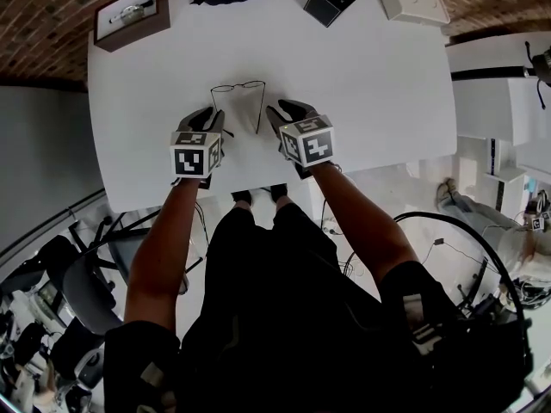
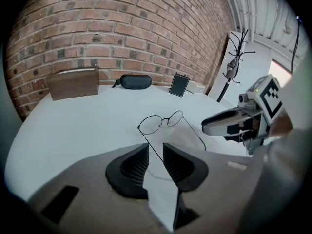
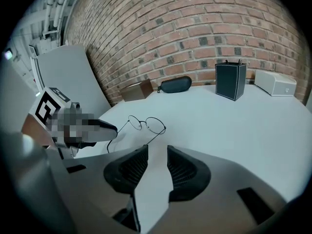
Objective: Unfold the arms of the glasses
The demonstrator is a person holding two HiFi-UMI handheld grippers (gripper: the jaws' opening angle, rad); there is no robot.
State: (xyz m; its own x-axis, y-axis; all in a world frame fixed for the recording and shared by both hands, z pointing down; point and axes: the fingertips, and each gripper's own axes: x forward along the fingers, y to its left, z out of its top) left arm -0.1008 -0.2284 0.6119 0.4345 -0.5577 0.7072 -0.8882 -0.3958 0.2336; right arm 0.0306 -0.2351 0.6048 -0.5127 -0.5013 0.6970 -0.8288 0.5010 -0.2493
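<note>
Both arms of the glasses (image 1: 235, 86) already point toward me on the white surface (image 1: 362, 76), so I hold my left hand-held gripper (image 1: 209, 117) and right hand-held gripper (image 1: 287, 110) just beside their tips, spread and pinching nothing, one wire loose in the left gap.
</note>
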